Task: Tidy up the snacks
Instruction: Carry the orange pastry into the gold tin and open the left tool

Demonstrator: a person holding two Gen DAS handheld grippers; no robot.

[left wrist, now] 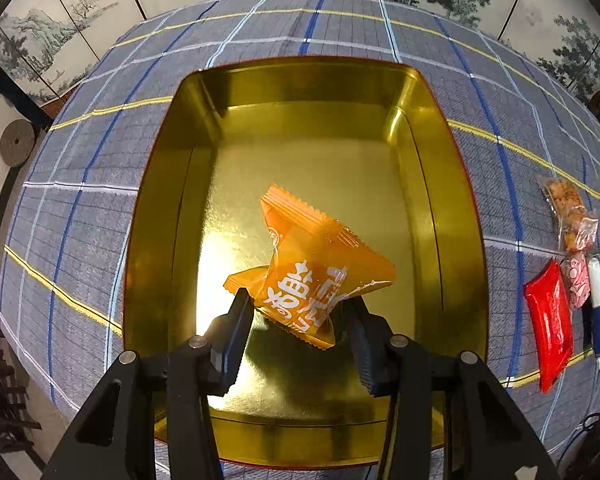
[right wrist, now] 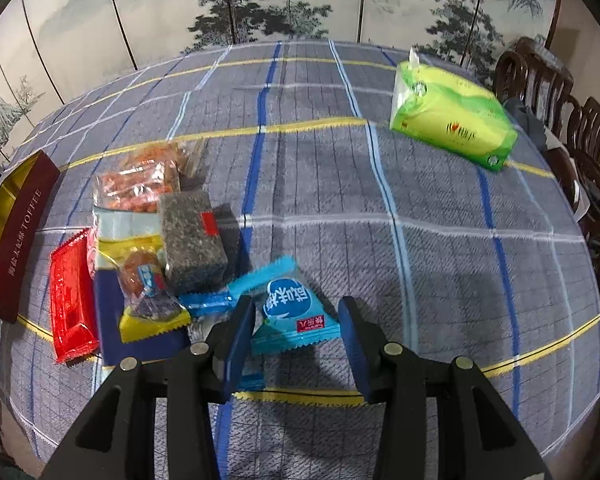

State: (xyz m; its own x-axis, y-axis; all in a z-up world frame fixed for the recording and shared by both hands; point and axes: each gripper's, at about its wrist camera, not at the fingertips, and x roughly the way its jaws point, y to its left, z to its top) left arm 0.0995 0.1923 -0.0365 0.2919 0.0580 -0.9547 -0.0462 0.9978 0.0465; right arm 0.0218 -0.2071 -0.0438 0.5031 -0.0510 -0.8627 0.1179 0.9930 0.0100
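1. My left gripper (left wrist: pixel 300 300) is clamped on an orange snack packet (left wrist: pixel 312 268), both pads pressing into its sides, and it hangs over the inside of the gold tin (left wrist: pixel 452 184). The packet looks to be just above the tin floor, not yet let go.
2. The tin shows nothing else inside, so I judge this to be the 1st snack going in.
3. My right gripper (right wrist: pixel 296 320) sits with its jaws parted around a blue snack packet (right wrist: pixel 292 312) lying on the checked tablecloth (right wrist: pixel 440 260). I cannot tell whether the pads touch its edges; it looks like no grip yet.
4. Left to do, from the right wrist view: a red packet (right wrist: pixel 70 300), a yellow-edged packet (right wrist: pixel 148 300), a dark seed bar (right wrist: pixel 192 240), a clear bag of orange snacks (right wrist: pixel 140 180), and flat blue wrappers beneath them, all clustered just beside the tin's maroon wall (right wrist: pixel 20 236).
5. A green tissue pack (right wrist: pixel 456 120) sits well apart; I doubt it belongs in the tin.
6. My judgement: early days, nearly everything still on the cloth.
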